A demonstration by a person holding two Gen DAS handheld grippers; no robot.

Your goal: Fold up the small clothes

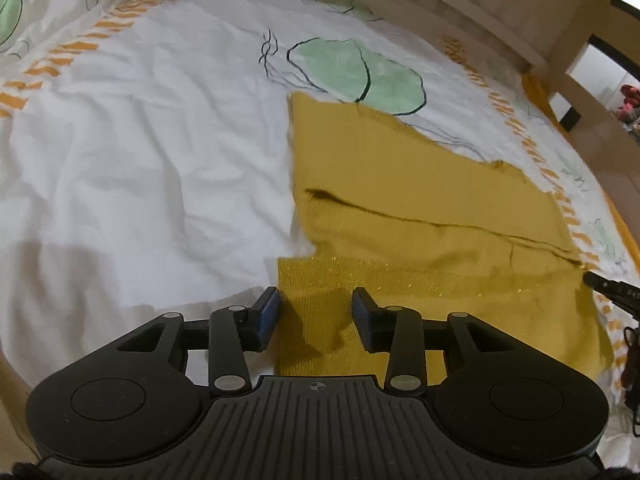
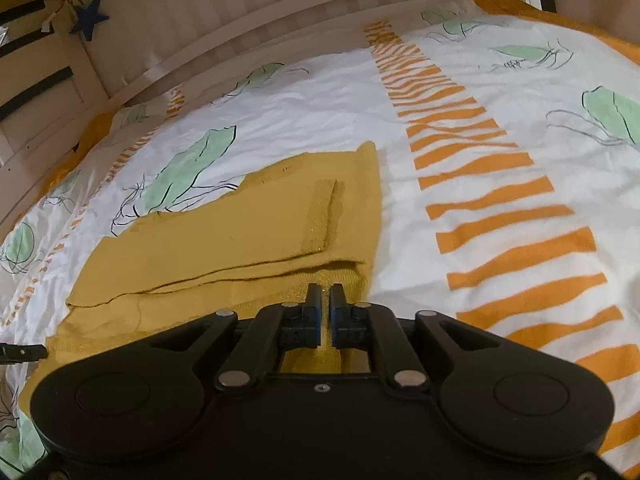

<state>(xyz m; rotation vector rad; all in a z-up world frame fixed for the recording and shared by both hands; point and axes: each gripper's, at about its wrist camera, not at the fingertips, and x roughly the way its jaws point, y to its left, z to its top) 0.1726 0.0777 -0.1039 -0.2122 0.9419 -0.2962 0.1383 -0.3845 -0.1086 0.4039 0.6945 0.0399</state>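
Nearest us, the left hand-held gripper [image 1: 316, 306] stands wide apart over the near hem of the yellow knit garment [image 1: 420, 216], gripping nothing. Our right hand-held gripper [image 2: 325, 300] is closed to a narrow slit with the garment's near edge pinched between its fingers. Beyond, we see the garment lying partly folded on the bed sheet [image 1: 140, 152], white with green leaves and orange stripes [image 2: 500, 200]. Farthest stands the bed frame [image 2: 240, 20].

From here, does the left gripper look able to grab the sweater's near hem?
Probably yes. The left gripper is open, with its jaws astride the near hem of the sweater, and nothing lies between them. The right gripper pinches the sweater's other corner, apart from it.
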